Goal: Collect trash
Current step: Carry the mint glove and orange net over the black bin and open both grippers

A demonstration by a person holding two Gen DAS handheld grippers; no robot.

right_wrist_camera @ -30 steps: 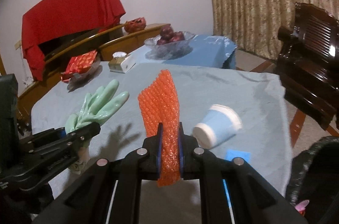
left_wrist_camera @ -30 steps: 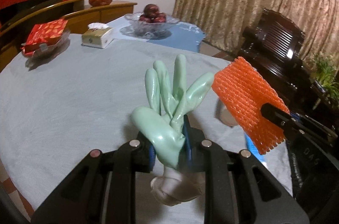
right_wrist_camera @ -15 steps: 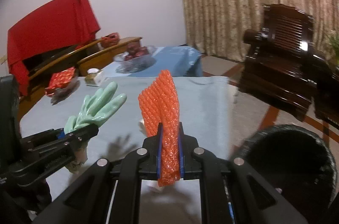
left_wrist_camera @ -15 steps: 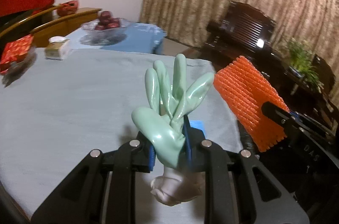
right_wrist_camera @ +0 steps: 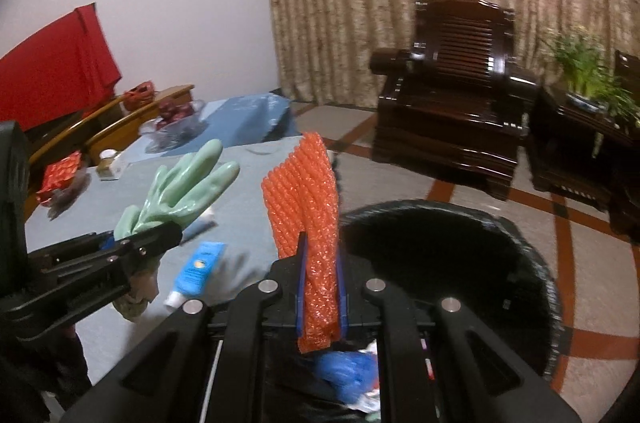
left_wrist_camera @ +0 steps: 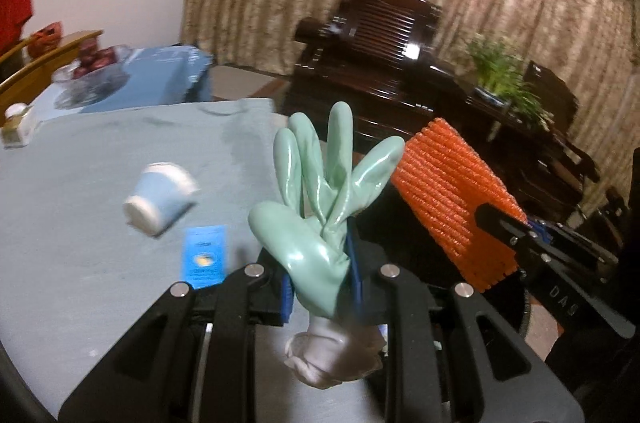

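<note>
My left gripper [left_wrist_camera: 320, 283] is shut on a pale green rubber glove [left_wrist_camera: 320, 207], fingers pointing up; the glove also shows in the right wrist view [right_wrist_camera: 180, 191]. My right gripper [right_wrist_camera: 320, 271] is shut on an orange foam net sleeve [right_wrist_camera: 308, 207], also seen in the left wrist view [left_wrist_camera: 452, 199]. It is held over the near rim of a black-lined trash bin [right_wrist_camera: 532, 263] that holds blue and white litter [right_wrist_camera: 348, 371]. A blue paper cup [left_wrist_camera: 160, 199] lies on its side on the grey-clothed table [left_wrist_camera: 80, 263], beside a blue tube [left_wrist_camera: 205, 255].
Dark wooden armchair [right_wrist_camera: 456, 95] and a cabinet with a plant [right_wrist_camera: 584, 71] stand beyond the bin. At the table's far side are a fruit bowl [right_wrist_camera: 176, 115], a tissue box [left_wrist_camera: 16, 131] and a red packet [right_wrist_camera: 60, 171].
Both grippers swung right with their loads, away from the table middle. The bin now lies under the right gripper; the cup and tube now show left of the glove.
</note>
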